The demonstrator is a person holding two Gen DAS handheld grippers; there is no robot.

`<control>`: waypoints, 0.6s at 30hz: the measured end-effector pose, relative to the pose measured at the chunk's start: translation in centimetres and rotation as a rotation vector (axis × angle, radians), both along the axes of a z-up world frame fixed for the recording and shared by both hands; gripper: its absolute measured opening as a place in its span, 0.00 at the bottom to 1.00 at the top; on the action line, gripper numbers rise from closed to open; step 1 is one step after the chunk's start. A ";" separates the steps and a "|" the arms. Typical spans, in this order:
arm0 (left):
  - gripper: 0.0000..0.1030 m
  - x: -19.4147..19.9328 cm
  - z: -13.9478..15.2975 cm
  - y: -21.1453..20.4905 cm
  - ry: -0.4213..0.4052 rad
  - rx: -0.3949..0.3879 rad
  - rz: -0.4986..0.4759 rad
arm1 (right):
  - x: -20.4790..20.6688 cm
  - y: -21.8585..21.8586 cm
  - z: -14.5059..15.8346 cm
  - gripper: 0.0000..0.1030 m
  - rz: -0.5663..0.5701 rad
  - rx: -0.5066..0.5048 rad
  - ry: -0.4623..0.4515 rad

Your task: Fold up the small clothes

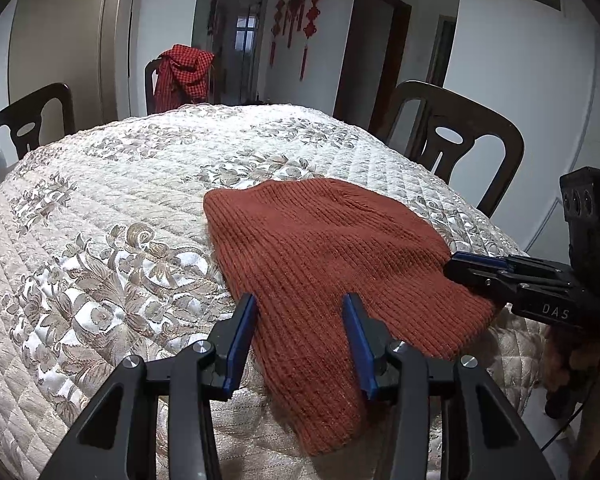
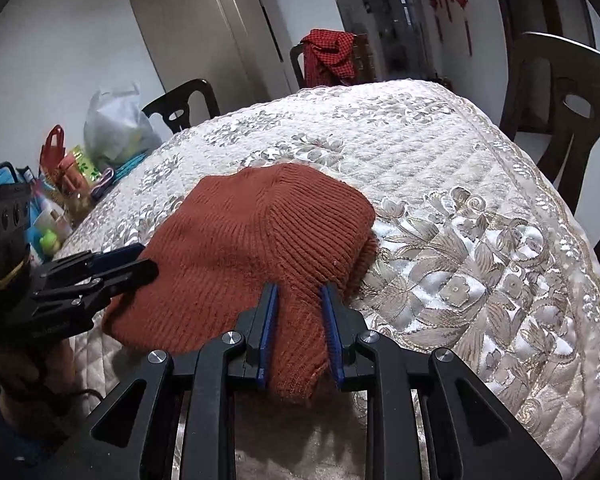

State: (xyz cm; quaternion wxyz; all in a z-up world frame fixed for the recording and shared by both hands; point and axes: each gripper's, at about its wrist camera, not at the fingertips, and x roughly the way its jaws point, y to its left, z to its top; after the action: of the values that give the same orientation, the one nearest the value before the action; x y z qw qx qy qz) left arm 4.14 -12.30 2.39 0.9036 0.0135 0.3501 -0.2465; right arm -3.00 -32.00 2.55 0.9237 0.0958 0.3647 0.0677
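Left wrist view: rust knit beanie (image 1: 324, 264) lies flat at the table's (image 1: 100, 208) near edge, crown pointing to the far side. Left gripper (image 1: 300, 312) released, jaws straddling the brim. Chairs (image 1: 456, 140) stand behind.

Right wrist view: right gripper (image 2: 299, 300) is clenched on the beanie's (image 2: 252, 240) brim corner; bags (image 2: 116, 128) clutter the left edge.
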 end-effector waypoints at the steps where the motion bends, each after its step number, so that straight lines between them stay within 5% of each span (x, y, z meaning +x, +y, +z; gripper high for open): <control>1: 0.48 0.0 0.0 0.1 0.001 -0.001 -0.001 | -0.1 0.0 0.0 0.22 -0.001 0.004 -0.001; 18: 0.48 0.0 0.8 0.2 0.008 -0.002 0.018 | -0.3 0.2 1.1 0.25 -0.002 -0.005 -0.004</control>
State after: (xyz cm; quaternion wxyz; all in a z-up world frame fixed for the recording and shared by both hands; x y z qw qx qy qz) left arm 4.11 -12.10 3.23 0.9045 0.0084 0.3534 -0.2385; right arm -3.27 -31.78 3.68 0.9247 0.0936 0.3630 0.0659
